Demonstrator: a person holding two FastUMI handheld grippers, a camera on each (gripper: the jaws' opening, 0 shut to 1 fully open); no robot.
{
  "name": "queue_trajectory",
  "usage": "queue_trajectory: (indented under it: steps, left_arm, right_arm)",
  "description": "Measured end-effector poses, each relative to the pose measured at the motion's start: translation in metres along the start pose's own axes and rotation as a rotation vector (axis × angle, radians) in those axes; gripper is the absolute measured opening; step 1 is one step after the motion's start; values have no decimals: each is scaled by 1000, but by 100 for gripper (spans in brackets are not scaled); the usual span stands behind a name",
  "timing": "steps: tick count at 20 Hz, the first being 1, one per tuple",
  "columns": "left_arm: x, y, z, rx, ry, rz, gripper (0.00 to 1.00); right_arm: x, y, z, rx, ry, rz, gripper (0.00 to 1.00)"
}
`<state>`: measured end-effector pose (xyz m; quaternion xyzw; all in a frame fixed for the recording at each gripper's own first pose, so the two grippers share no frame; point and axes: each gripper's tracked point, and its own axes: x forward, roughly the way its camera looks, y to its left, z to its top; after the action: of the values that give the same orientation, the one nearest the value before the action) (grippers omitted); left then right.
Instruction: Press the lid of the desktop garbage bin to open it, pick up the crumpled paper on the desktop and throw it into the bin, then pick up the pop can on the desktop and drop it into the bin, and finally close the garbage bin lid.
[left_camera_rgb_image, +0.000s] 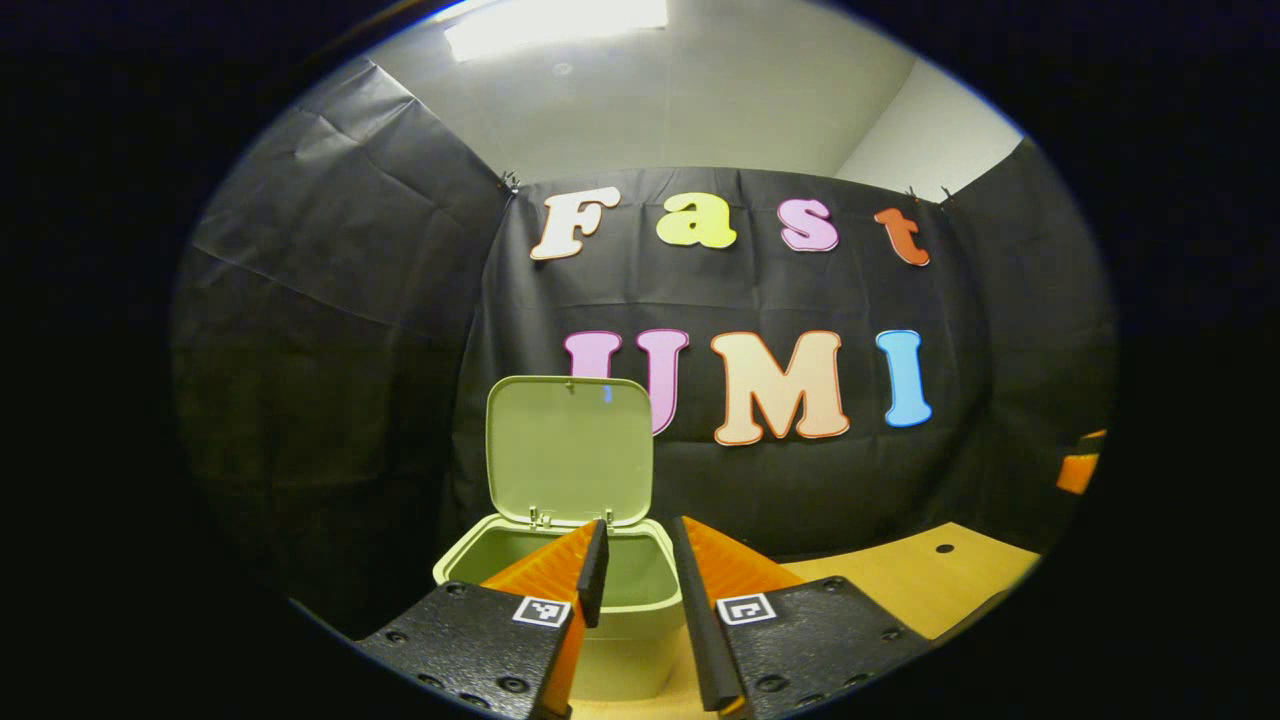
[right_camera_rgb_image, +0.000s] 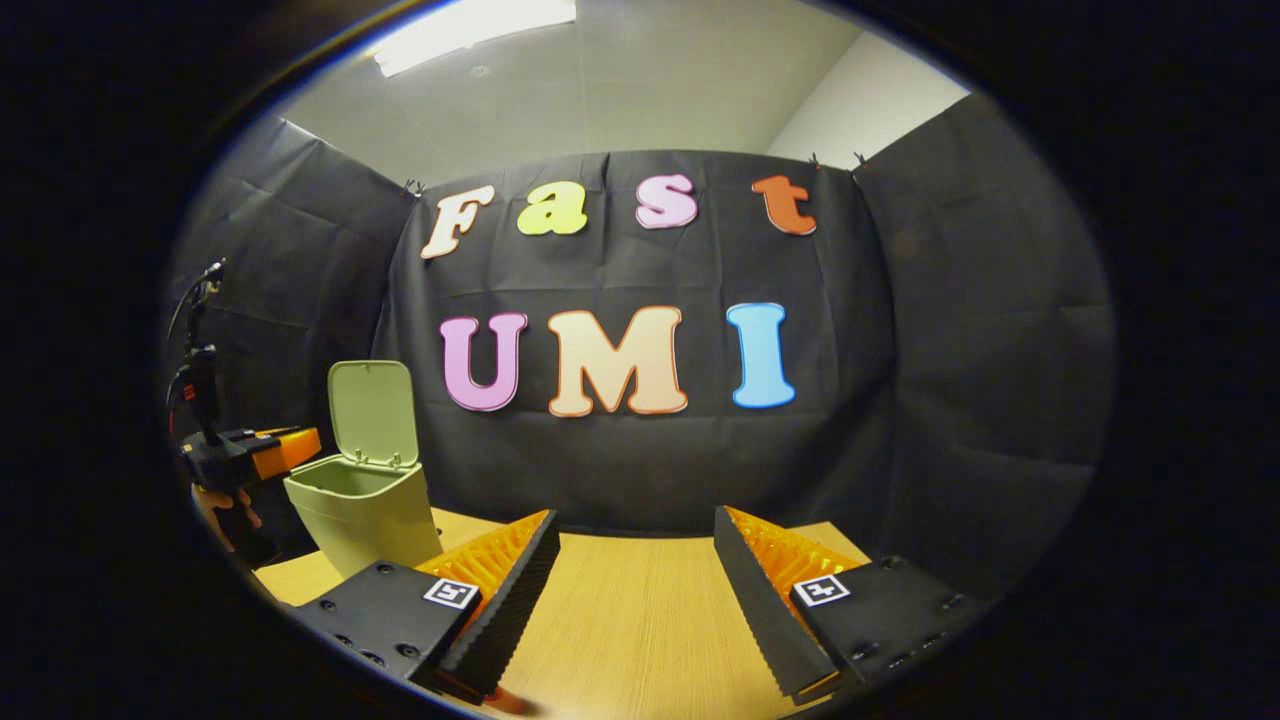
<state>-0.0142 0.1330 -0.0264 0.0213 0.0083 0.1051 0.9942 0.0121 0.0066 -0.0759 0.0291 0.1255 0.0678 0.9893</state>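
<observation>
The pale green bin (left_camera_rgb_image: 610, 600) stands right in front of my left gripper (left_camera_rgb_image: 640, 535), and its lid (left_camera_rgb_image: 568, 450) is swung up, upright. The left fingers hover just above the bin's near rim, a narrow gap apart, with nothing between them. In the right gripper view the same bin (right_camera_rgb_image: 365, 515) is at the far left of the wooden table (right_camera_rgb_image: 640, 610), with the lid (right_camera_rgb_image: 372, 410) raised. The left gripper (right_camera_rgb_image: 290, 448), held by a hand, is beside the bin's left side. My right gripper (right_camera_rgb_image: 635, 530) is wide open over bare table, to the right of the bin.
The booth's black cloth closes in the back and both sides. The table top (left_camera_rgb_image: 900, 580) runs on to the right of the bin and has a small dark hole (left_camera_rgb_image: 945, 548). A small reddish patch (right_camera_rgb_image: 508, 700) peeks out under the right gripper's left finger; I cannot tell what it is.
</observation>
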Motion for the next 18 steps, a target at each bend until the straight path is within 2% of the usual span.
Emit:
queue_trajectory:
  steps: [1,2,3,4,5,6,8,9,11,12,13,16,18]
  left_arm:
    - [-3,-3,3,1,-2,-8,44]
    - [-7,-6,6,0,-6,-16,51]
    - [-11,-7,7,-7,-7,-16,52]
    - [-15,-8,9,-17,-4,-14,60]
    - [-17,-10,10,-25,-1,-13,62]
    - [-20,-9,16,-23,-4,-6,70]
    - [-24,-10,27,-8,-25,-7,69]
    - [-25,-10,30,3,-35,-11,73]
    - [-27,-10,34,36,-43,-14,75]
    - [-28,-11,34,47,-44,-15,82]
    - [-29,-13,32,56,-38,-21,80]
    - [-31,-8,29,63,-21,-12,82]
    - [-32,-3,25,74,-12,-2,80]
  right_arm:
    - [5,-2,-23,2,74,15,98]
    - [9,-5,-47,-2,144,24,98]
    - [11,-7,-63,-2,188,32,98]
    - [12,-8,-78,-2,223,38,98]
    - [12,-11,-94,-4,254,35,97]
    - [12,-16,-117,-14,297,32,98]
    - [12,-23,-167,-26,401,31,99]
    - [11,-27,-190,-31,456,27,98]
    - [5,-33,-232,-41,564,21,98]
    - [1,-36,-248,-47,609,23,99]
    - [-3,-36,-267,-56,659,25,99]
    - [-18,-35,-303,-75,761,33,99]
    - [-23,-33,-313,-78,791,32,99]
